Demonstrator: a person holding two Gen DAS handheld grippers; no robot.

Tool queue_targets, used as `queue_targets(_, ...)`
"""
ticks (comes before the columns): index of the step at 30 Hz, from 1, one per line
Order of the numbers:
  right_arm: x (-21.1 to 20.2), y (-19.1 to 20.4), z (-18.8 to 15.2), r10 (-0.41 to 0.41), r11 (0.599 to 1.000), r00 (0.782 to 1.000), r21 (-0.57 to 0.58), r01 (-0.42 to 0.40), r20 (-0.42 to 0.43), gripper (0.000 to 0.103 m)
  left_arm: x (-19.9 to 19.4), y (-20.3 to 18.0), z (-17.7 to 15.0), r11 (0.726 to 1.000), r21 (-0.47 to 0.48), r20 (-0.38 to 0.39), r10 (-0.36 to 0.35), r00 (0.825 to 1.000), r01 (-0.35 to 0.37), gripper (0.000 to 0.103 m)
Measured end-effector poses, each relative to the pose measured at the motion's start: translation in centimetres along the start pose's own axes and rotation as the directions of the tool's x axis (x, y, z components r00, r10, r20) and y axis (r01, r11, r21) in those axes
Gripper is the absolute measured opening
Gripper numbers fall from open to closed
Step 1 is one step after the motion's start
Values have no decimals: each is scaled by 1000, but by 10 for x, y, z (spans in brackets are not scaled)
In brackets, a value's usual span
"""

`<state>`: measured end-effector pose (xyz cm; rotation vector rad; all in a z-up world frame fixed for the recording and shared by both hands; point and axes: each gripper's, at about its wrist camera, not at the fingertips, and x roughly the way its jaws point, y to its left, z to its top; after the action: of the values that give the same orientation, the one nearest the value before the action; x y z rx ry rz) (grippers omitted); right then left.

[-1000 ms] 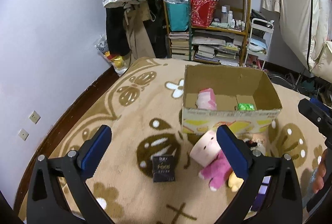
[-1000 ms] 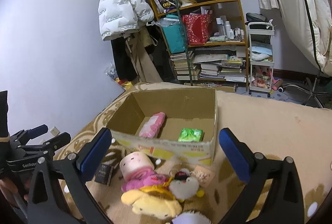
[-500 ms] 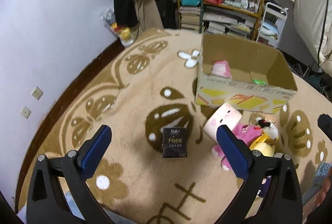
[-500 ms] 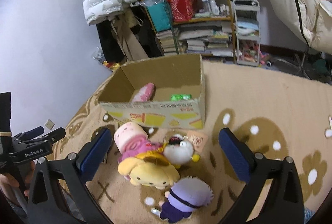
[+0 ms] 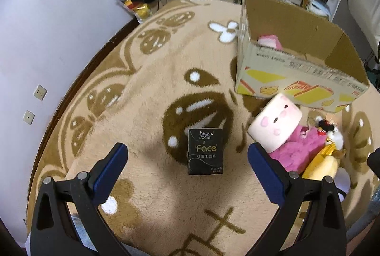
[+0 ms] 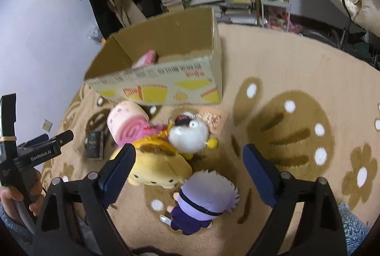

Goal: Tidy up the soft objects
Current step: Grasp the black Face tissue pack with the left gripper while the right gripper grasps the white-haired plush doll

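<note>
- My left hand-held gripper [image 5: 185, 158] hangs released over the rug [image 5: 147, 80], its blue pads spread wide with nothing between them.
- The black tissue pack [image 5: 205, 151] lies flat on the rug, framed in the gap between those pads, apart from the toy pile. I judge it the left side's target, since the opening is lined up on it from above.
- My right hand-held gripper [image 6: 188, 161] is also released and empty, its pads wide apart above the heap of plush.
- The purple-haired doll [image 6: 204, 201] lies nearest, just below the gap, with the yellow plush [image 6: 154, 165] beside the left pad and touching the white fluffy toy [image 6: 188, 136].
- The pink pig plush [image 5: 276, 123] leans against the others, close to the front wall of the cardboard box [image 6: 166, 87]. The pile sits right by the box, so each carry should be short.
- The box stands open on the rug and already holds a pink soft item [image 6: 146, 59] by its left wall; the rest of its floor is hidden from here.
- I read the task as barely begun: several toys and the tissue pack are all outside the box.
- The toys overlap, so closing on one may drag a neighbour. I would take the purple-haired doll first, as it lies a little clear of the rest.
- The tissue pack is low and flat. The pads must come right down to the pile of the rug to catch its sides.
</note>
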<state>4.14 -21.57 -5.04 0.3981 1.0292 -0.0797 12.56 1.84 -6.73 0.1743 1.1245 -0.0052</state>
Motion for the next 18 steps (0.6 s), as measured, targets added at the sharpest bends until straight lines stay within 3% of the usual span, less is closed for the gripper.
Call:
queue_targets(8,29,-8,-12,-29,999,991,32,33,-129,88,27,-4,2,1000,15,-66,1,998,0,100)
queue_targets(18,60,-18,-28,-29,997,964,67,49,-264,88,51,-5,3,1000,8,-138,-6,990,7,100)
